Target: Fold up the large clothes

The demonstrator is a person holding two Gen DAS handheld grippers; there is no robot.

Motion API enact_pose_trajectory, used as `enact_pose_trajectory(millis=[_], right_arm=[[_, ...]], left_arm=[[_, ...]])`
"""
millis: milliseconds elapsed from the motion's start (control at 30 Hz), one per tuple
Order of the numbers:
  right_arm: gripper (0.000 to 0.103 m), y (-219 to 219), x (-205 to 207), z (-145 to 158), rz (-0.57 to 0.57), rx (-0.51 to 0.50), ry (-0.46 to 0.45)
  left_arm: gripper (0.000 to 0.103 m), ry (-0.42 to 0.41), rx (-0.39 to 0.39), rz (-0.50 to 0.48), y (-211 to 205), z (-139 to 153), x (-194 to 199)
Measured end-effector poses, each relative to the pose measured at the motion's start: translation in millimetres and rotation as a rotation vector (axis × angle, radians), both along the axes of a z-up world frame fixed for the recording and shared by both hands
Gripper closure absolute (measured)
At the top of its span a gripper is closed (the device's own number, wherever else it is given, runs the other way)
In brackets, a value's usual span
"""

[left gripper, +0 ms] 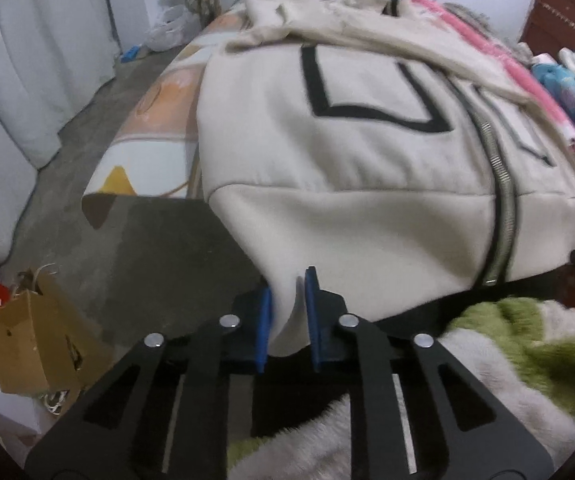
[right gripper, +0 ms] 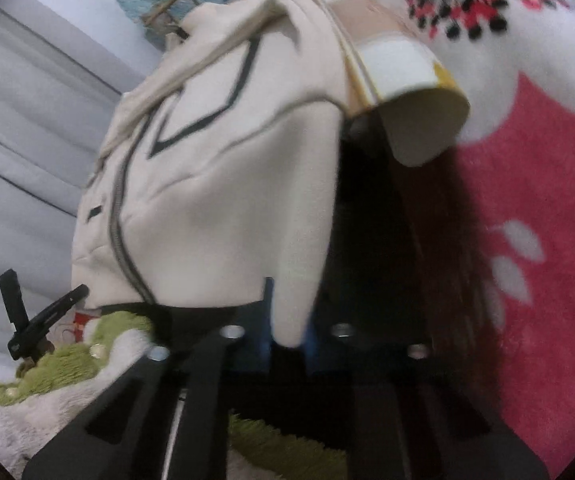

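Bag (contents unclear) on floor | both claws pinch jacket hem

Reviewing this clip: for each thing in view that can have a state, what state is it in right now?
Left gripper: shut on the hem of the cream hoodie.
Right gripper: shut on the hoodie's other hem corner.
Cream hoodie: laid out front up on the bed, bottom corners pinched.
Zipper: closed along the visible part.
Brown paper bag: on the floor, crumpled, top open.
Green and white blanket: rumpled below the hoodie.
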State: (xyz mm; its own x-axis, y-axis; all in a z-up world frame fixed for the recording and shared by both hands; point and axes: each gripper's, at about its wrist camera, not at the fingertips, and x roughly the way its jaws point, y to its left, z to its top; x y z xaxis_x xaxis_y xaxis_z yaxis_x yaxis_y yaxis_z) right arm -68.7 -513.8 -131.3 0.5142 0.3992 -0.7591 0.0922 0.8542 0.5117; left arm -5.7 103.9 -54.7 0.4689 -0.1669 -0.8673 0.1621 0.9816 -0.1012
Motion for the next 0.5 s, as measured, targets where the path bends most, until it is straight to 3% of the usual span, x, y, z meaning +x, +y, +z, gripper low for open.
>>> enact_pose_trajectory(millis=[267, 500], right_arm=[[0.097, 7, 1, 65, 0.015, 0.048, -0.173], [0.097, -3, 39, 102, -0.025, 0.150, -0.278]], left_arm=[[0.097, -0.039, -0.357, -0.027, 13, 55, 16], [0.098, -0.052, -0.509, 0.048, 21, 70, 69]])
